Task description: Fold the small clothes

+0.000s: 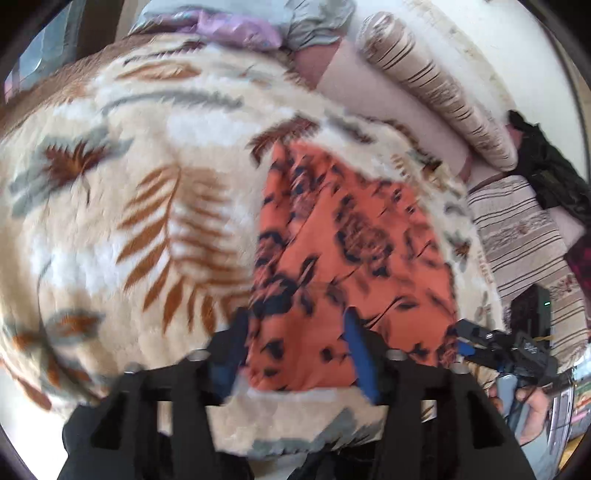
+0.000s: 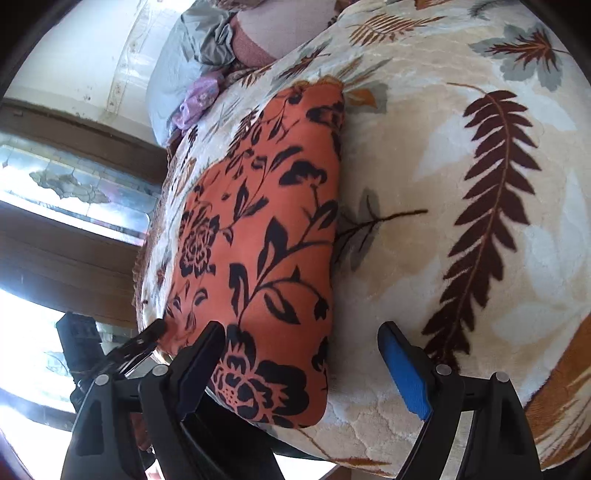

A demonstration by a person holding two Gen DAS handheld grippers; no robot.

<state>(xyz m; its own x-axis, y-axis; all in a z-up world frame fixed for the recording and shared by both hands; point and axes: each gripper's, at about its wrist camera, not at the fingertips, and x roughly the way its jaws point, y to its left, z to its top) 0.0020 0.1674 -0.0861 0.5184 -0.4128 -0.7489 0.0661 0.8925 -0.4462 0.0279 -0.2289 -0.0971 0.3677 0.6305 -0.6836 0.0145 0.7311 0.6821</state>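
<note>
- The orange cloth with black flowers (image 1: pixel 351 236) lies folded on the fluffy cream blanket with brown leaves (image 1: pixel 122 206) on the bed.
- The left claw (image 1: pixel 295 350) is open and holds nothing. The cloth's near edge sits between its jaws.
- The right claw (image 2: pixel 306 362) is wide open and empty too, over the cloth's corner.
- A finger could catch the loose edge and pull the fold apart.
- The soft blanket could bunch up.
- Striped cushions (image 1: pixel 436 88) and a purple shiny bag (image 1: pixel 236 27) sit well away.
</note>
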